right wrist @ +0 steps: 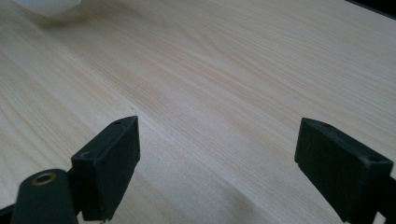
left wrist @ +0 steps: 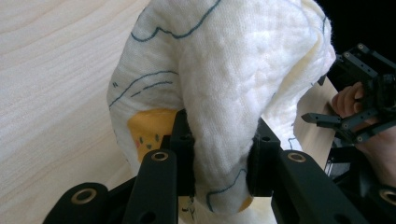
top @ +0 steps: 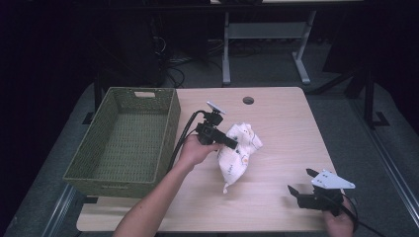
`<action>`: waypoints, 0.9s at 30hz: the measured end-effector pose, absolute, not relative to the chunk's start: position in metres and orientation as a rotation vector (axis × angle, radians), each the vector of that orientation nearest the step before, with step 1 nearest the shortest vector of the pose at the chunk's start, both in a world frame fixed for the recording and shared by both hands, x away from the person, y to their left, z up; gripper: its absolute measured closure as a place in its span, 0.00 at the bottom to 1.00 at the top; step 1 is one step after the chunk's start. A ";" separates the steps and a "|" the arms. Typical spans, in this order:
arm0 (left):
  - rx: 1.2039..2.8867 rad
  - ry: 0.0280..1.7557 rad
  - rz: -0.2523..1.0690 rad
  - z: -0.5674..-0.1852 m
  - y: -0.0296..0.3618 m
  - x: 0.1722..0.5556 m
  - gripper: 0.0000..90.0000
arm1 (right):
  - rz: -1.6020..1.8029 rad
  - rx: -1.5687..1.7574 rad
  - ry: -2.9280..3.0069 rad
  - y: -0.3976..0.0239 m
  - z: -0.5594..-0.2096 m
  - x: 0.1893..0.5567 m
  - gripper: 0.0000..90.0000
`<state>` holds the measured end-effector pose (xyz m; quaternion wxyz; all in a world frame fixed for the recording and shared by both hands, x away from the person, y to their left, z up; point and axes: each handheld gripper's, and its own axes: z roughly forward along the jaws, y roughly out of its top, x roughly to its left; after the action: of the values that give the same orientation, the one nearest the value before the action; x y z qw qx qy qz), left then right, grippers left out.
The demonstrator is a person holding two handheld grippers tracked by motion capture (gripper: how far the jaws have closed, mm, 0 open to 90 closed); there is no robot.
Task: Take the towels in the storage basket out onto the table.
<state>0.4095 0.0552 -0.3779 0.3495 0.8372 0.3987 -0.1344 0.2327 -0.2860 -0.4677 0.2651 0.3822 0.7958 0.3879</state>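
- My left tool (top: 230, 142) is clamped on the cloth (top: 239, 154); in the left gripper view a thick fold of the cloth (left wrist: 224, 88) bulges up between the two jaws, which press it from both sides.
- The cloth is white and quilted, with thin blue lines and a yellow patch (left wrist: 147, 130) printed on it.
- From the high view the cloth sits near the middle of the bench (top: 281, 118), a bunched upper part at my left tool and a narrower tail trailing toward my side; I cannot tell how much of it is lifted off the wood.
- My left hand (top: 195, 150) holds its tool just right of the basket (top: 101, 185), with the cable running back along the basket's wall.
- The basket is green, woven, and stands at the left edge of the bench.
- My right tool (top: 302, 181) is near the bench's front right corner, well apart from the cloth, jaws spread wide with bare wood (right wrist: 219, 93) between them.
- In the left gripper view my right tool (left wrist: 345, 93) shows beyond the cloth, held in my right hand (left wrist: 348, 100).
- A round hole (top: 248, 100) lies near the far edge of the bench.
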 end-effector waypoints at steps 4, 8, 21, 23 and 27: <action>2.163 1.053 -0.336 -0.383 0.052 0.411 0.76 | 1.049 1.028 2.151 -0.285 -0.468 0.233 0.15; 2.163 1.068 -0.337 -0.389 0.050 0.413 0.76 | 1.051 1.031 2.149 -0.286 -0.468 0.233 0.15; 2.157 1.093 -0.330 -0.401 0.044 0.414 0.74 | 1.050 1.034 2.149 -0.286 -0.468 0.232 0.15; 2.160 1.101 -0.323 -0.402 0.042 0.413 0.74 | 1.051 1.033 2.149 -0.286 -0.468 0.232 0.15; 2.160 1.092 -0.324 -0.403 0.041 0.411 0.74 | 1.050 1.027 2.150 -0.286 -0.467 0.232 0.15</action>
<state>0.4112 0.0414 -0.4032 0.3426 0.8310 0.4202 -0.1246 0.2321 -0.2858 -0.4674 0.2655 0.3802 0.7961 0.3888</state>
